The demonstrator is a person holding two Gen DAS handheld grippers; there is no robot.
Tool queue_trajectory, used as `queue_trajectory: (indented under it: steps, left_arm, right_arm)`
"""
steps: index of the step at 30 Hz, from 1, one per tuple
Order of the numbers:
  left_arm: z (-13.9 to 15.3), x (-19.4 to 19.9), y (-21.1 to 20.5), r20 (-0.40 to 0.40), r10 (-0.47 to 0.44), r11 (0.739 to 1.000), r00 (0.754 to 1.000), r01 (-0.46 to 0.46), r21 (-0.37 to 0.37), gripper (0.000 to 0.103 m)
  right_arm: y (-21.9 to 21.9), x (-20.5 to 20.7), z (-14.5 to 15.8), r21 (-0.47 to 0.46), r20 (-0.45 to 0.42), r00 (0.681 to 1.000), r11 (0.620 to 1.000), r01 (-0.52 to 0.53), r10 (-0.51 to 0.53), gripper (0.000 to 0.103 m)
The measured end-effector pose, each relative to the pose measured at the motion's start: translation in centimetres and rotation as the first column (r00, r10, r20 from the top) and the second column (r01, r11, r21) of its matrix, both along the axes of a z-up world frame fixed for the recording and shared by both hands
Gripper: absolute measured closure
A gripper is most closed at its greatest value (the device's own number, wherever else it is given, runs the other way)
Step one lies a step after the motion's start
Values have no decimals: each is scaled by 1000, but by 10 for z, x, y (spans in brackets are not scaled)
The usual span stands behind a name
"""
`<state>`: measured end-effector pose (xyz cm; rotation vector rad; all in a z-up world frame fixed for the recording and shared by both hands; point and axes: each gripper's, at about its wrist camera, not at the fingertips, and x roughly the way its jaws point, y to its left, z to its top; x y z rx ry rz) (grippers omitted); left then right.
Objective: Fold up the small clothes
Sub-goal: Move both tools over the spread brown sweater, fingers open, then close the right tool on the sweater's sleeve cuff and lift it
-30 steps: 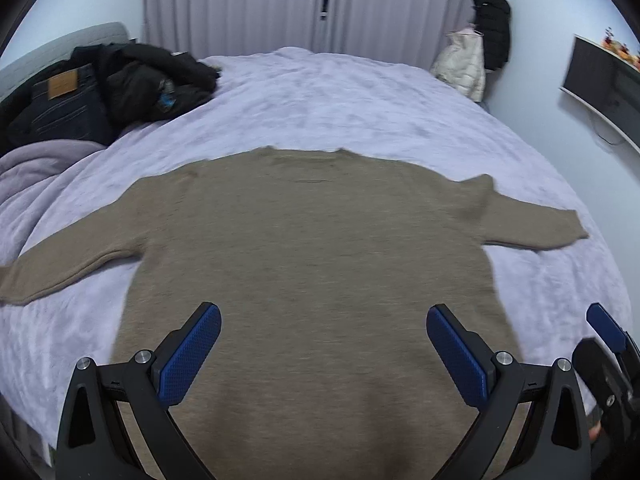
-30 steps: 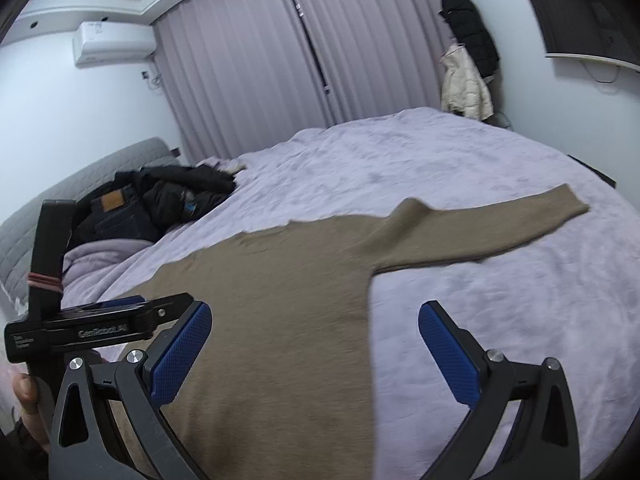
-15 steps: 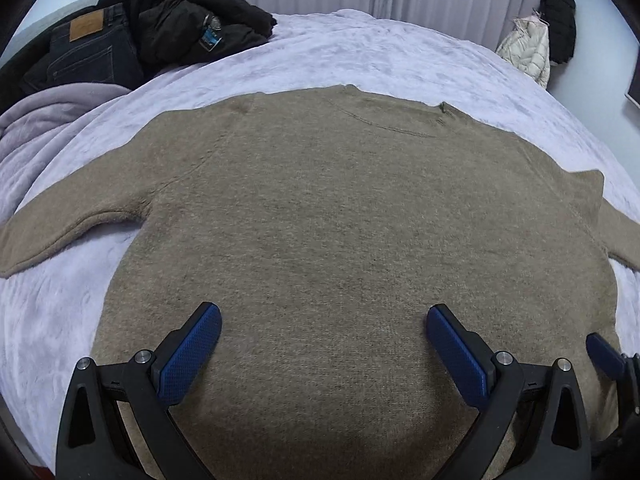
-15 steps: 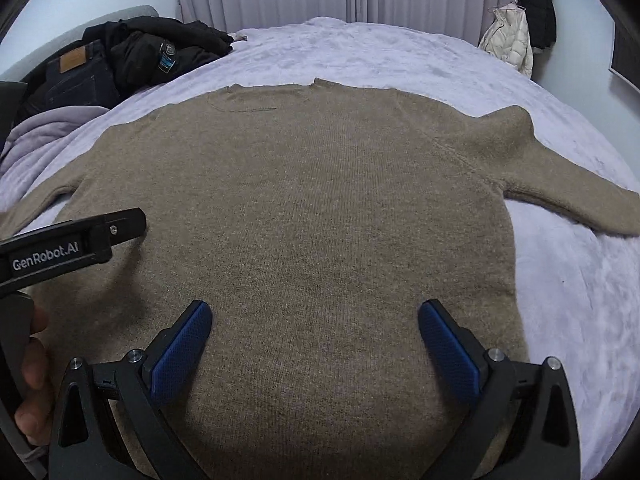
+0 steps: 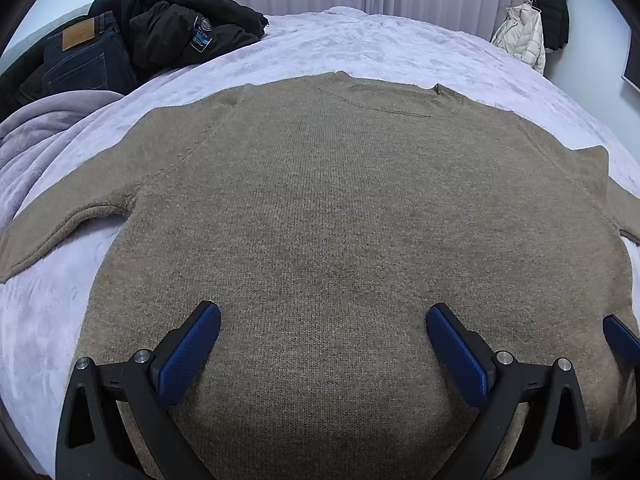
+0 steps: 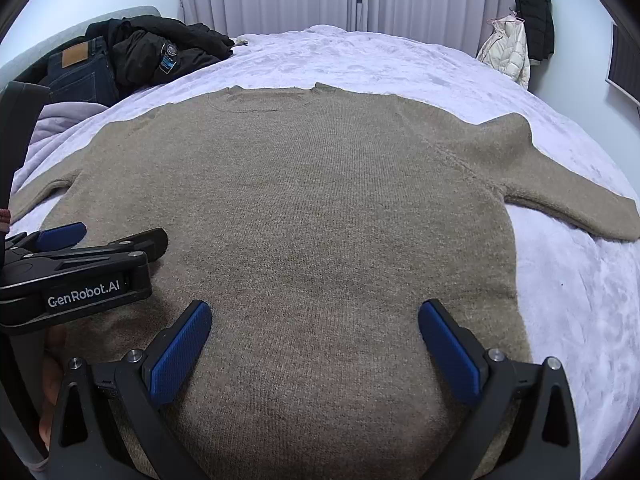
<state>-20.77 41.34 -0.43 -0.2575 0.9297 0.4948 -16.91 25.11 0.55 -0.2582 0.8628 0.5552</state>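
Where it lies flat on the lavender bed (image 5: 400, 48), the tan knit sweater (image 5: 340, 208) is spread face down, both sleeves stretched out left and right, collar at the far edge. Compared with a second ago, both cameras have closed in above its near hem. The left tongs (image 5: 323, 344) and right tongs (image 6: 315, 340) gape wide, holding nothing.
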Motion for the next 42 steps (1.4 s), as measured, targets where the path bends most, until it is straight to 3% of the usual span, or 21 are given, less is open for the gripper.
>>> queue_trajectory:
  steps: [14,21,24,30,38,40,42]
  left_arm:
    - [-5,2,-5,3,3,1000,1000,-3,1,0]
    - [-6,1,-3,7,-1,1000,1000,1,-12,0]
    - [-7,2,-3,6,0,1000,1000,0,-15,0]
    - [-8,2,-4,3,1,1000,1000,-1,-10,0]
    - [-4,7,-9,-41,16,1000,999,-15,13,0]
    - [7,11,-9,-66,23,1000,998,-22,7,0]
    - [29,15,-15,-15,3,1000,1000,-3,-13,0]
  right_arm:
    - [-2,-3,1,-14,21,1000,1000,14,-14,0]
    - [8,15,20,-23,-189,982,999,23,-27,0]
    - [9,19,9,-72,-158,986,997,39,-50,0]
    - [6,1,3,-44,-32,999,999,28,-30,0]
    - [3,8,7,-37,-74,997,999,-24,21,0]
    - [4,12,12,-47,-98,993,996,-74,69,0]
    - [-7,18,25,0,-107,987,993,-120,120,0]
